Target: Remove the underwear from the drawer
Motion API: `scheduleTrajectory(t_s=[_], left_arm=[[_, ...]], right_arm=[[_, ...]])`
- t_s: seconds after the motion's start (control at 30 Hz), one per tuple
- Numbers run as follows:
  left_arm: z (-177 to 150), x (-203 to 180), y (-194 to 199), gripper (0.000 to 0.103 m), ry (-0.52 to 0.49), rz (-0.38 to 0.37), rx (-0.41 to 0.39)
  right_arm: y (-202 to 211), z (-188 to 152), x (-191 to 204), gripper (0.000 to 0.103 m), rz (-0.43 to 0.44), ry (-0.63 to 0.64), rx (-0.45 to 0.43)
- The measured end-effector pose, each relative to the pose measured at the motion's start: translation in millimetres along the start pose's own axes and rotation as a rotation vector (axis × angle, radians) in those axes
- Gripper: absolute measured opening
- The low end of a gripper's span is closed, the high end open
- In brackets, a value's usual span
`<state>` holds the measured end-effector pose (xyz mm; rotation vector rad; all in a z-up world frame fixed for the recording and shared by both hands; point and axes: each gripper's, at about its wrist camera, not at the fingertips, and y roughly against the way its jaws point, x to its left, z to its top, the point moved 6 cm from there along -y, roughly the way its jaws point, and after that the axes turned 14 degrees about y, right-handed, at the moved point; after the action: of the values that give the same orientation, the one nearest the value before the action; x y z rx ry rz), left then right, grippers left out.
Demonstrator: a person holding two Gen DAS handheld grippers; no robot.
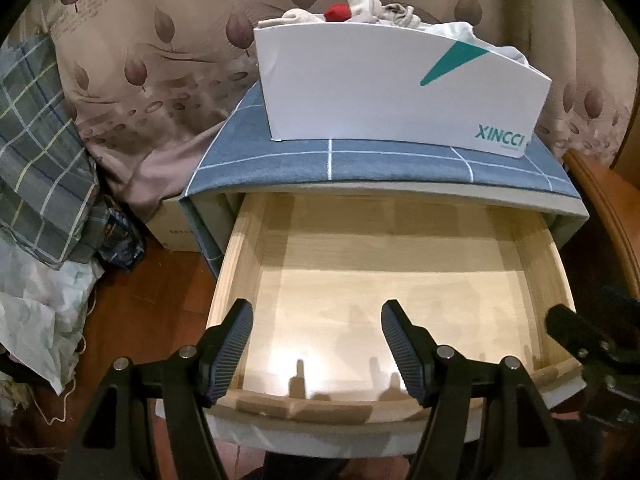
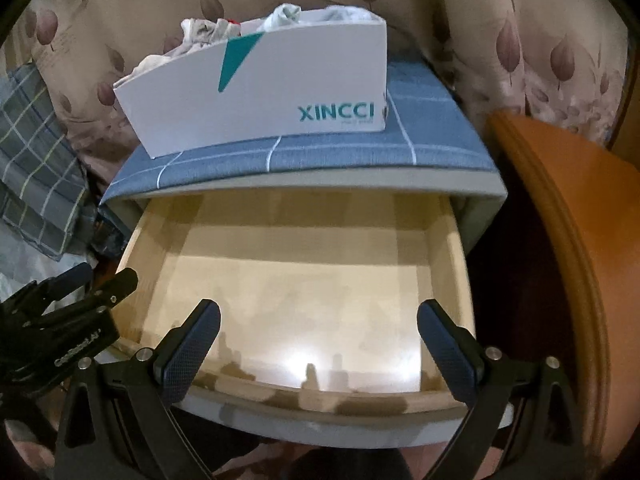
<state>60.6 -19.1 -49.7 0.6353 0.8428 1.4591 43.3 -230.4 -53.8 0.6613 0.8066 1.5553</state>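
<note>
Wooden drawer bare — underwear half-hidden in box | both hand-held grippers open, empty

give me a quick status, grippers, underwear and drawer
Left hand-held gripper open, empty, over drawer. Right hand-held gripper open, empty. Drawer pulled out, bare inside. Clothes piled in white box on top. Nothing in the way.

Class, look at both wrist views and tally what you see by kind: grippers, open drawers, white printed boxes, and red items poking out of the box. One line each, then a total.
Grippers: 2, left gripper and right gripper, both open
Open drawers: 1, wooden drawer, nothing visible inside
White XINCCI boxes: 1, box
Red items: 1, red item among the clothes
Total: 5
</note>
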Motion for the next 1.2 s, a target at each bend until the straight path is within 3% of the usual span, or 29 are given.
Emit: scheduleTrajectory(t_s=[0.43, 1.2], left_arm=[[-5, -7, 3, 0.069, -0.028, 0.004, -0.006], [-7, -6, 2, 0.069, -0.027, 0.004, 0.000]], right_arm=[[-14, -8, 6, 0.098, 0.025, 0.015, 0.068], [-17, -8, 10, 0.098, 0.009, 0.039, 0.091]])
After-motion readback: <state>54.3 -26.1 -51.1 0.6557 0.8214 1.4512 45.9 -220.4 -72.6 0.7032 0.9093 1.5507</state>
